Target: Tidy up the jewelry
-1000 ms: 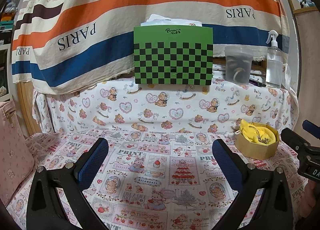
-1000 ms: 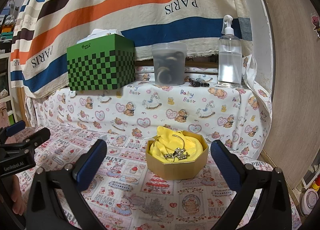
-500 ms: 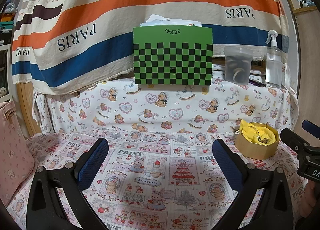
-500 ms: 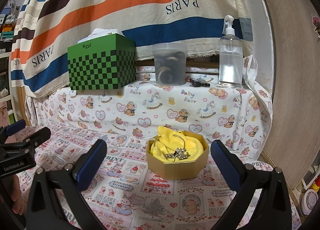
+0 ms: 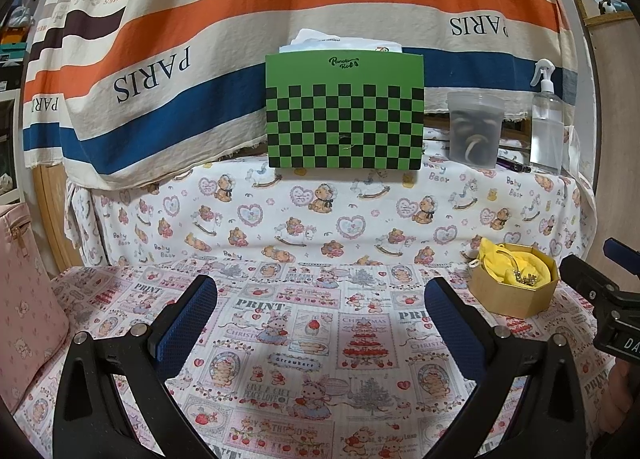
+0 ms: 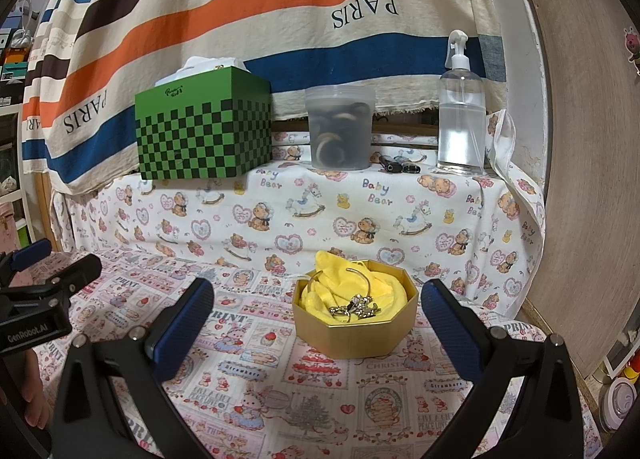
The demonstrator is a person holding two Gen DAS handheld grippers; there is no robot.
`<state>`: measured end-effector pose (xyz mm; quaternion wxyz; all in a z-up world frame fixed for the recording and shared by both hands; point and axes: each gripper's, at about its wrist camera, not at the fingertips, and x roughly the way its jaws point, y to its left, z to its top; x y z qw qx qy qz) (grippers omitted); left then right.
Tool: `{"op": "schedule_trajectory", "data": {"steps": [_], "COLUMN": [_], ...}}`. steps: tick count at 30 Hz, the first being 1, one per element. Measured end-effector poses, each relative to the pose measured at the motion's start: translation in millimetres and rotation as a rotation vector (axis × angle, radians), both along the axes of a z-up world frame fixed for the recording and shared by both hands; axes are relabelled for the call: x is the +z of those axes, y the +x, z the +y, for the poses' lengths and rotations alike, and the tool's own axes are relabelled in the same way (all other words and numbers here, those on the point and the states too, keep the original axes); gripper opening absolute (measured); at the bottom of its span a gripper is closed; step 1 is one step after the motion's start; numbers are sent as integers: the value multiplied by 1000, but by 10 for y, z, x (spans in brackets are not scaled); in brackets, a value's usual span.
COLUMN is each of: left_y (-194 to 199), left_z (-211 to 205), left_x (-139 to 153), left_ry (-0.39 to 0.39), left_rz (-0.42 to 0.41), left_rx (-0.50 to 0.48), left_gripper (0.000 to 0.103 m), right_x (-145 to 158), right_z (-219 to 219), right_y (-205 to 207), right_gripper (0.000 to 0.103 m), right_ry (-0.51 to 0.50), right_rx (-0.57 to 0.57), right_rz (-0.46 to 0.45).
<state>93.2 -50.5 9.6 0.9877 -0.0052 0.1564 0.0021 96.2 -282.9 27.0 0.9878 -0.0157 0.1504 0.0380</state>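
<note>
A gold octagonal box (image 6: 354,333) lined with yellow cloth (image 6: 344,287) stands on the printed cloth. Silver jewelry (image 6: 356,307) and a thin bangle lie on the cloth inside it. My right gripper (image 6: 316,311) is open and empty, its fingers on either side of the box and a little nearer than it. In the left wrist view the box (image 5: 514,293) sits at the right. My left gripper (image 5: 320,311) is open and empty over bare cloth, well left of the box.
On the raised ledge behind stand a green checkered tissue box (image 6: 204,127), a clear tub of bands (image 6: 340,127), a spray bottle (image 6: 460,119) and small dark items (image 6: 396,167). A pink bag (image 5: 24,299) lies at the far left. A wooden panel (image 6: 580,159) bounds the right.
</note>
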Motion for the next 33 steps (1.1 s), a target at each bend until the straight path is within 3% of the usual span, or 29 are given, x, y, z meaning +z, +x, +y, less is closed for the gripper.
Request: {"op": "schedule_trajectory", "data": {"steps": [33], "left_y": [-14], "left_z": [-11], "left_x": [-1], "left_ry": [-5], "left_rz": [-9], "left_rx": [-7], "left_gripper": [103], "right_x": [-1], "right_z": [1], "right_y": [3], "right_gripper": [103], "right_ry": [0], "right_rx": [1], "right_rz": [1]}}
